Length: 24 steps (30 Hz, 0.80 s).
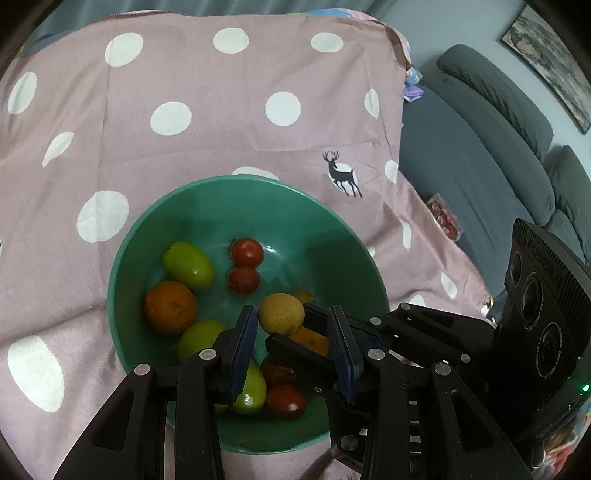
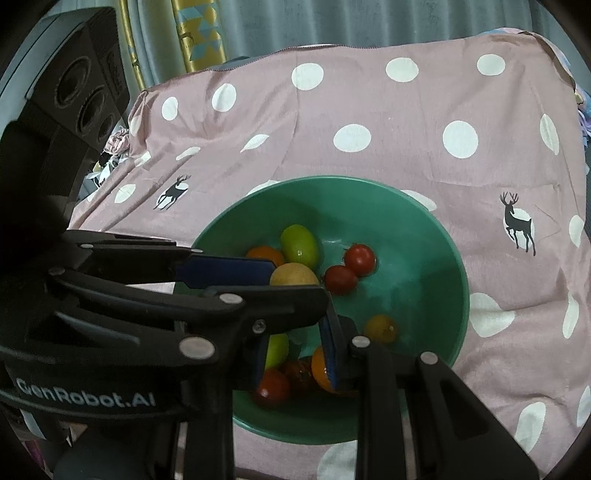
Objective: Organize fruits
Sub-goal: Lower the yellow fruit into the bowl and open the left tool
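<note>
A green bowl (image 1: pixel 332 229) (image 2: pixel 424 229) sits on the pink polka-dot cloth and holds several fruits: green ones (image 1: pixel 188 265), an orange (image 1: pixel 170 307), red tomatoes (image 1: pixel 246 252) (image 2: pixel 359 259) and a tan round fruit (image 1: pixel 280 313) (image 2: pixel 293 275). My left gripper (image 1: pixel 291 332) is open over the bowl, its fingers either side of the tan fruit and apart from it. My right gripper (image 2: pixel 295 354) is open, low in the bowl, with an orange fruit (image 2: pixel 319 369) against its right finger. The right gripper's fingers reach in from the right in the left view (image 1: pixel 295 343).
The pink cloth (image 1: pixel 221 129) covers the table. A grey sofa (image 1: pixel 498 122) stands right of the table. Curtains (image 2: pixel 199 33) hang behind it. Small clutter (image 2: pixel 114 144) lies off the table's left edge.
</note>
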Each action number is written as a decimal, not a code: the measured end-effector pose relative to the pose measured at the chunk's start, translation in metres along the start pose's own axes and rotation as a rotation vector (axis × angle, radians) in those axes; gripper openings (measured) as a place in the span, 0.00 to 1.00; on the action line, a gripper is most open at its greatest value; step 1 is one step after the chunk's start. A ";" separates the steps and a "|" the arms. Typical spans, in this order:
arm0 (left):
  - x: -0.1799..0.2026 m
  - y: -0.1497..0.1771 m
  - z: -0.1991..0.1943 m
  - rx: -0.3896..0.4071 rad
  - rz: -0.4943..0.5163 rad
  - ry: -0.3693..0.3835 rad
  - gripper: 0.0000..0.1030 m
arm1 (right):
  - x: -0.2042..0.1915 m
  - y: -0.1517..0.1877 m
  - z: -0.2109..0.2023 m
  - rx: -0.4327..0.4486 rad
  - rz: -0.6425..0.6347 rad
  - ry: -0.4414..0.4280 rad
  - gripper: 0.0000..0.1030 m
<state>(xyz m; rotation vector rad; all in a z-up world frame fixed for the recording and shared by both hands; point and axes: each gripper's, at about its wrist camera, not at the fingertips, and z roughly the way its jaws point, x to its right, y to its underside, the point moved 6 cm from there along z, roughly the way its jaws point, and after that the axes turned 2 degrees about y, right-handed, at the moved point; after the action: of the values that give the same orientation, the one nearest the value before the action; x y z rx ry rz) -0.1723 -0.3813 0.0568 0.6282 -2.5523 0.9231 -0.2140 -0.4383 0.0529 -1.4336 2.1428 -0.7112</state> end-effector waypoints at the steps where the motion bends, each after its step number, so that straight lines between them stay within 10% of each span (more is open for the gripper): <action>1: 0.000 0.000 0.000 -0.002 0.000 -0.001 0.38 | 0.000 0.000 0.001 -0.005 -0.001 0.002 0.25; 24: 0.001 0.002 0.008 -0.025 0.025 -0.026 0.38 | -0.002 0.005 0.003 -0.048 -0.013 0.018 0.25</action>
<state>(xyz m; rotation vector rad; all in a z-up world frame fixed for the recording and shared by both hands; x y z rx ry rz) -0.1756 -0.3857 0.0508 0.6070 -2.5964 0.8949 -0.2145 -0.4355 0.0475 -1.4720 2.1798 -0.6842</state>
